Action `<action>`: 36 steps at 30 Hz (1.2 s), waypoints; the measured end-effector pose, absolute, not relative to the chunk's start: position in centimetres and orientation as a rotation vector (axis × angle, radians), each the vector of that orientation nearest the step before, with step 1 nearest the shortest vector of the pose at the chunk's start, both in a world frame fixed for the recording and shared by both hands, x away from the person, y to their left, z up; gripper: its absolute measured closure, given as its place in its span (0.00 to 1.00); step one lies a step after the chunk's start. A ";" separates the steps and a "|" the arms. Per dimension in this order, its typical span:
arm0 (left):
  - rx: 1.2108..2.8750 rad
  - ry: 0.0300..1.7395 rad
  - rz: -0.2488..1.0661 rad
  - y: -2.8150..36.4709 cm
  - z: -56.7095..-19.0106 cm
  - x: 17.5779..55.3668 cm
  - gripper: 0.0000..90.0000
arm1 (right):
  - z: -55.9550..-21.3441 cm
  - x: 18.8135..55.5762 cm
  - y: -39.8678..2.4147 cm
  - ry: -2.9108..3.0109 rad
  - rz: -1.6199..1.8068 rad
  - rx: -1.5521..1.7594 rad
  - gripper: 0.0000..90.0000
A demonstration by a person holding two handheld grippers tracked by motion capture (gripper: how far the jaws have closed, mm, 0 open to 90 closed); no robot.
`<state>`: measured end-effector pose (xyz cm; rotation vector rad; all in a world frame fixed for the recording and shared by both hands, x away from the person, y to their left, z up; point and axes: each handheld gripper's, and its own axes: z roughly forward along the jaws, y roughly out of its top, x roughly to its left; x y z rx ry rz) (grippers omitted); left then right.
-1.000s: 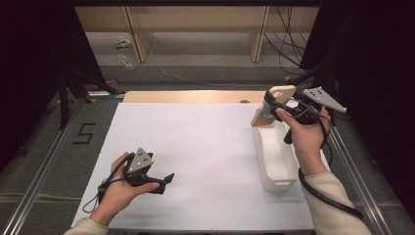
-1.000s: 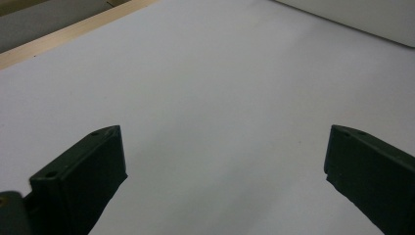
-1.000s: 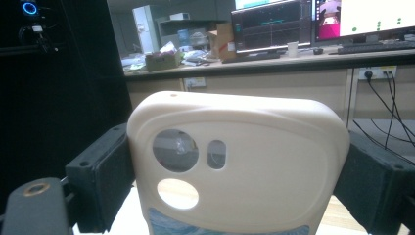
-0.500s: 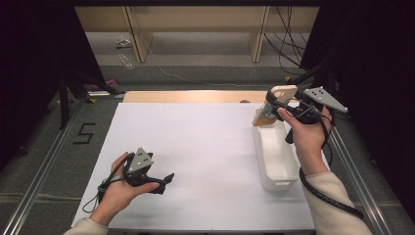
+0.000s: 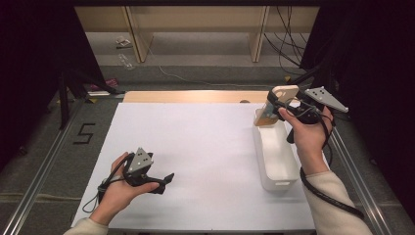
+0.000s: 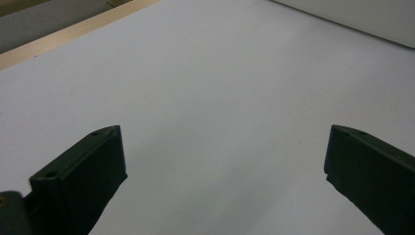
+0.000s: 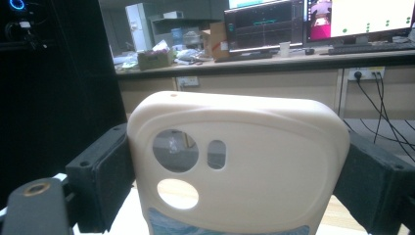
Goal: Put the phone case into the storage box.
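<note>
Phone case [image 7: 240, 161], one cream shell, is clamped by its edges in the right claw [image 5: 274, 105], raised over the far end of the single white tray [image 5: 276, 156]. A loosened grip could drop it past the tray. Left claw [image 5: 164, 181] rests wide and empty on the table [image 5: 195, 137].

phone case [image 7: 240, 161]: cream, camera cutouts, upright
location: raised above far end of white bin [image 5: 276, 156]
</note>
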<state>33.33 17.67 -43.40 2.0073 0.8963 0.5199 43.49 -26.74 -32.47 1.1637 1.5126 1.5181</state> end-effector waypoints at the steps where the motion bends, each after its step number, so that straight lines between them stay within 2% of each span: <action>1: 2.006 0.897 0.519 17.7 -43.4 33.3 0.01 | -32.5 43.5 -26.8 1.512 1.517 1.164 0.14; 36: 2.007 0.897 0.521 17.7 -43.4 33.3 0.01 | -32.8 43.8 -27.3 1.505 1.486 1.174 0.14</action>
